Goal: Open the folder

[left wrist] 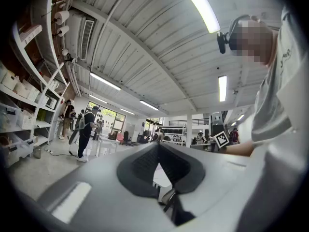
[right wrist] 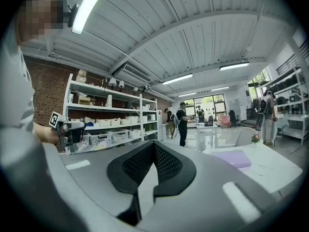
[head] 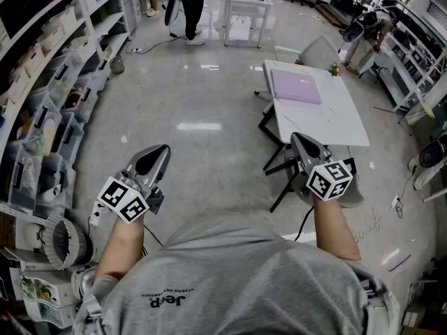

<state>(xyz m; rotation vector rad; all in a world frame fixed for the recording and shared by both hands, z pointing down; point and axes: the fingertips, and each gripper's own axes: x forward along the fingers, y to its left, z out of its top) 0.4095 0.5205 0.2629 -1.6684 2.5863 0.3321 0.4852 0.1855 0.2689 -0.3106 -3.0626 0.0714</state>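
A purple folder lies closed and flat on the far part of a white table, ahead and to the right. In the right gripper view the folder shows beyond and right of the jaws. My left gripper is held out over the floor, well left of the table, its jaws shut with nothing between them. My right gripper hovers at the table's near edge, short of the folder, and its jaws meet at the tip, also empty.
Shelves with plastic bins line the left side. A small flower pot stands at the table's far corner, with a grey chair behind it. A person stands by a small white table at the back.
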